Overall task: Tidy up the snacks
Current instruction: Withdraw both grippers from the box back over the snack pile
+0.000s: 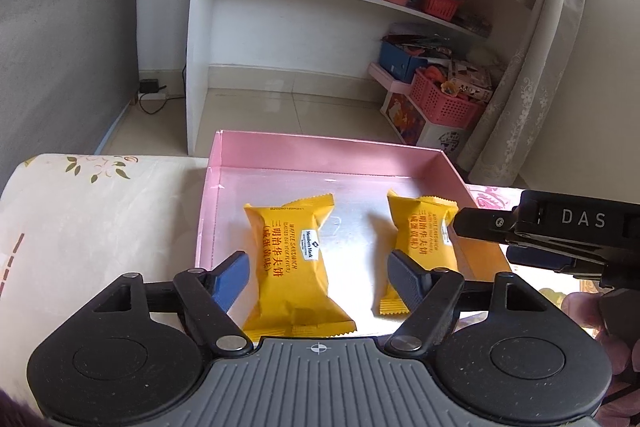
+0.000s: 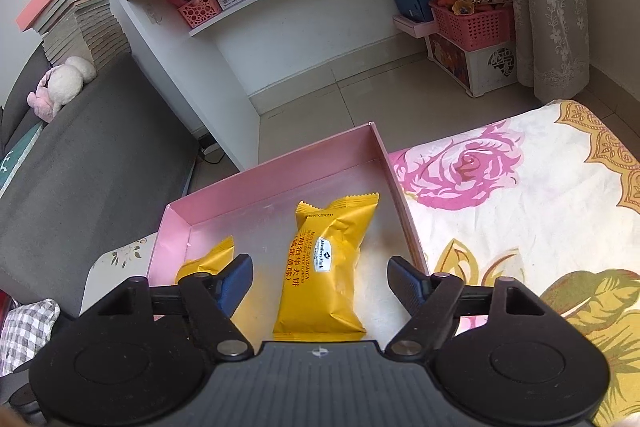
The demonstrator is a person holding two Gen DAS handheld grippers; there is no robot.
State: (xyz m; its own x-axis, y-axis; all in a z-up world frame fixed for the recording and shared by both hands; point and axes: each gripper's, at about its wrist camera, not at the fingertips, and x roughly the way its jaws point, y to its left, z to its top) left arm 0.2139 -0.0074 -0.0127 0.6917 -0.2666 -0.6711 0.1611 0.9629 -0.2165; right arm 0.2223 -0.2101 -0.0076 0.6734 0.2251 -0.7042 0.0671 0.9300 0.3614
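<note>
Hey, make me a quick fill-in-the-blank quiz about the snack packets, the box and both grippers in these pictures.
1. Both snack packets are wrapped in ____ foil.
2. The packets lie inside a shallow ____ box.
3. The number of packets in the box is ____.
4. The left gripper and right gripper both have their jaws ____.

Missing words: yellow; pink; two; open
</note>
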